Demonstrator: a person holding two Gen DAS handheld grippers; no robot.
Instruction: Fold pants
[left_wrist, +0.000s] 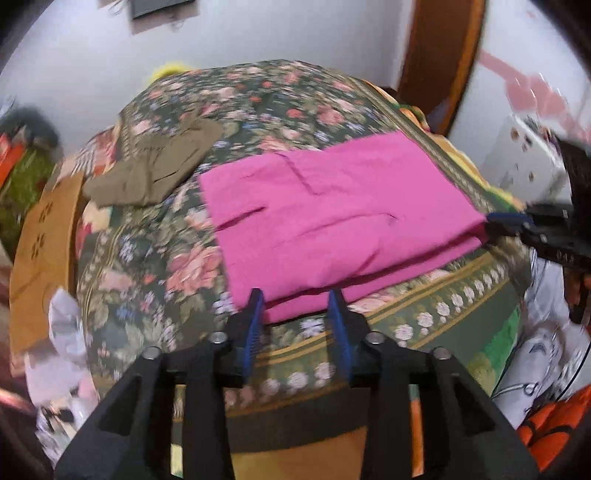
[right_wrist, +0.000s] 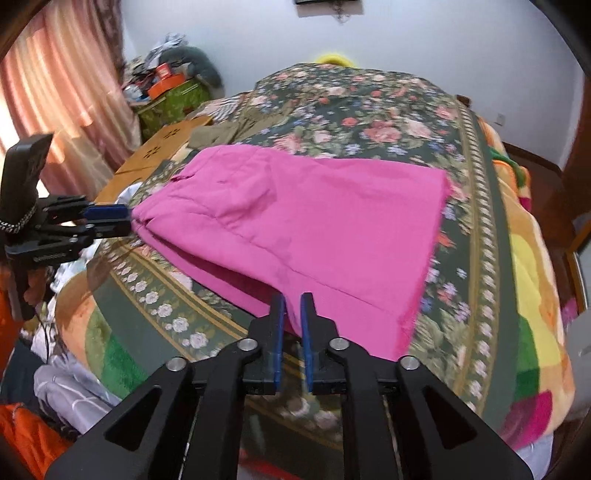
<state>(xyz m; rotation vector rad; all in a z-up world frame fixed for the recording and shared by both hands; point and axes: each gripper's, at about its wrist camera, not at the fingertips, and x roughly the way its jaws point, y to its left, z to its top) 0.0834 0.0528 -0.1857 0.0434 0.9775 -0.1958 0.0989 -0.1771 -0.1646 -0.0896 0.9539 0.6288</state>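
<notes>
The pink pants (left_wrist: 332, 210) lie folded on the floral bedspread (left_wrist: 155, 258), near the bed's front edge; they also show in the right wrist view (right_wrist: 314, 221). My left gripper (left_wrist: 297, 295) is open at the near left corner of the pants, one blue finger on each side of the folded edge. From the right wrist view my left gripper (right_wrist: 127, 218) sits at the waist end. My right gripper (right_wrist: 291, 299) is nearly closed, its blue fingers pinching the near edge of the pants. It shows in the left wrist view (left_wrist: 491, 221) at the pants' right corner.
Folded olive-brown pants (left_wrist: 155, 166) lie further back on the bed. A cardboard box (left_wrist: 40, 254) and loose clothes stand left of the bed. A pink curtain (right_wrist: 55, 92) and cluttered boxes (right_wrist: 166, 92) are at the far left. A colourful blanket (right_wrist: 532, 277) covers the bed's right side.
</notes>
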